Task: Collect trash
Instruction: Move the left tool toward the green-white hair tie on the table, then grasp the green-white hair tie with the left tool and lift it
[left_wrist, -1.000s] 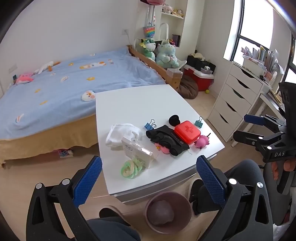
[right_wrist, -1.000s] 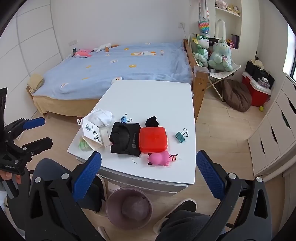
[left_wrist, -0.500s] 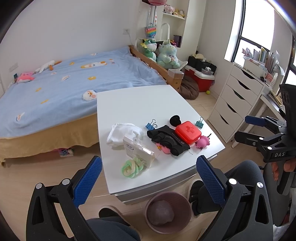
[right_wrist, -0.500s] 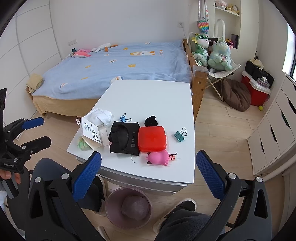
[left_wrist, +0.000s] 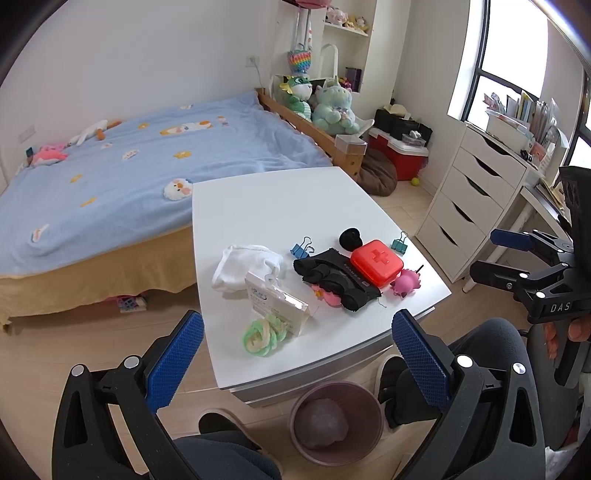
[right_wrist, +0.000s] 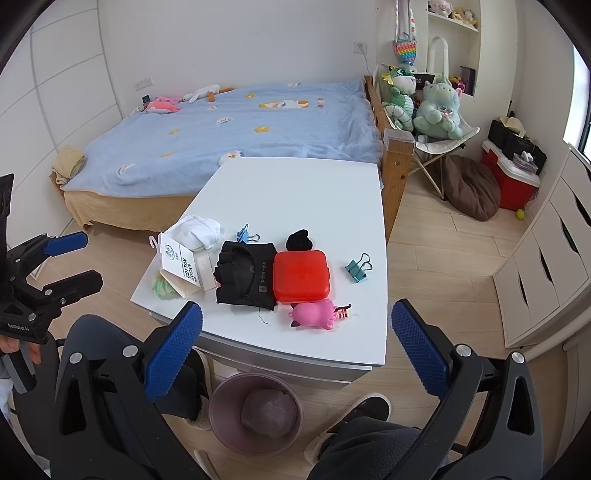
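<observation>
Both the left gripper (left_wrist: 293, 360) and the right gripper (right_wrist: 295, 350) hang wide apart near one table (right_wrist: 295, 184) holding two clips (right_wrist: 246, 234), one red box (right_wrist: 301, 275) and one pink toy (right_wrist: 317, 314), with one bin (right_wrist: 221, 410) below.

Bedroom, white walls, pale wood-plank floor (right_wrist: 443, 251). Bed (right_wrist: 236, 133) with blue spread along far wall. White table (right_wrist: 295, 192) at bed's near side. White shelving (right_wrist: 454, 40) beyond bed's foot-end; folding chair (right_wrist: 443, 155) with plush toys beside it. White drawer unit (left_wrist: 476, 192) under window (left_wrist: 517, 55), right of bed. Daylight strong.
</observation>
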